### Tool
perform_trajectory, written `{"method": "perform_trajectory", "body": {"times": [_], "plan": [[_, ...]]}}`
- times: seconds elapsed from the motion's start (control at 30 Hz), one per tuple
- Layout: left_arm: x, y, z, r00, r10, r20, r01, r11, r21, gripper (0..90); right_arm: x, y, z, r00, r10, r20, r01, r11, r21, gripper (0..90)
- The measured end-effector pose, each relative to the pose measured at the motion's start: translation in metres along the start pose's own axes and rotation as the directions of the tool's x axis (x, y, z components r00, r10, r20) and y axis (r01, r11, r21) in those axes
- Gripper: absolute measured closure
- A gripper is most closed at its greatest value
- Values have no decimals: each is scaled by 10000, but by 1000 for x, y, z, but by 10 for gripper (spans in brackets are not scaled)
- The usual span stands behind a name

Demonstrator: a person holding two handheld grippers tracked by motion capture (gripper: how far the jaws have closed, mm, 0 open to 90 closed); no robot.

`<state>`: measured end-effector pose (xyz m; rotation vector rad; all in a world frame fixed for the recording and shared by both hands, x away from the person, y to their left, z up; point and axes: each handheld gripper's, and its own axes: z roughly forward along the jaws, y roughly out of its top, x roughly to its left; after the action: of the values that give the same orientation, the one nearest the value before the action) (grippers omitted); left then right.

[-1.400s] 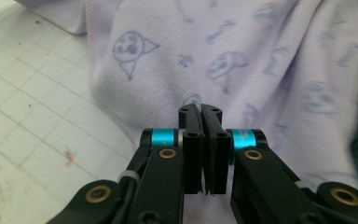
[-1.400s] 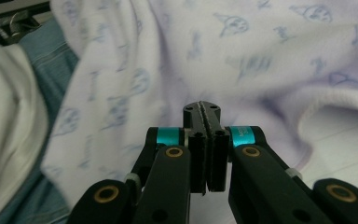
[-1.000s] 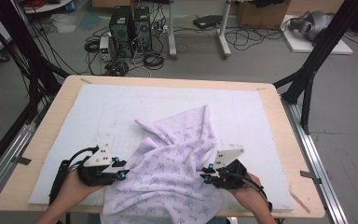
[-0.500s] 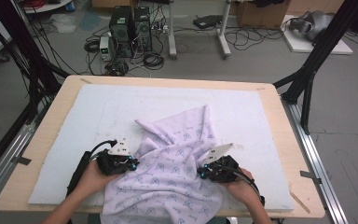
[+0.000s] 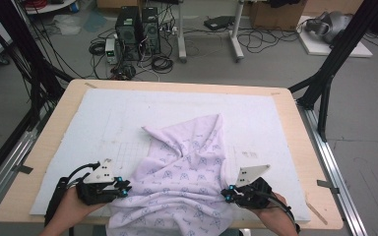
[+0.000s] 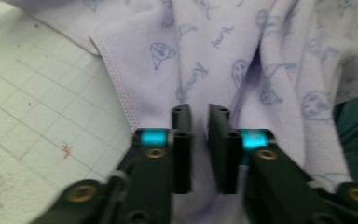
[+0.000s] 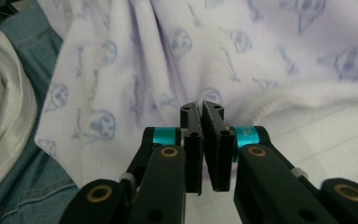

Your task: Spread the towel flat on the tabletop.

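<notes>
cloth: lilac printed cloth (image 5: 187, 172) — rumpled on the white mat (image 5: 128, 113) at the near side of the tabletop (image 5: 54, 132), near edge hanging over it
handling: soft, light, limp — judged to sag and bunch when lifted
grip point: stitched side hems, near corners
left tongs (image 6: 199, 116): just been opening, narrow gap, over the cloth, not pinching
right tongs (image 7: 201, 112): nearly closed, no cloth seen between

Lilac cloth (image 5: 187, 172), small blue print, stitched hem: lies crumpled on the mat, near edge hanging off the table, spread ahead of and between both sets of fingers.
</notes>
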<state>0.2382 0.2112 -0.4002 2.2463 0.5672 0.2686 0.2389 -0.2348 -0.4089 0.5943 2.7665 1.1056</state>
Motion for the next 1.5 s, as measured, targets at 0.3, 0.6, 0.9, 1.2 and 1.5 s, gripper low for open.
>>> {"method": "perform_trajectory", "body": {"times": [0.3,0.6,0.9,1.2,1.5], "plan": [[33,36,42,9987,38,-515,-57,9993,-370,551,-36,21,26,9976,124,679,-131,9999,97,642],[51,33,87,9997,-222,69,215,9964,824,839,-48,22,41,9982,339,498,-360,9984,427,725],[54,16,37,9957,-267,-885,304,9987,408,898,-37,20,30,9995,168,254,-179,9989,430,859],[56,31,46,9989,-304,-354,299,9994,-151,661,-37,8,7,9989,348,329,-361,9985,412,856],[65,42,87,9987,-503,-26,504,9977,459,567,-47,17,4,9977,549,395,-531,9976,-436,637]]}}
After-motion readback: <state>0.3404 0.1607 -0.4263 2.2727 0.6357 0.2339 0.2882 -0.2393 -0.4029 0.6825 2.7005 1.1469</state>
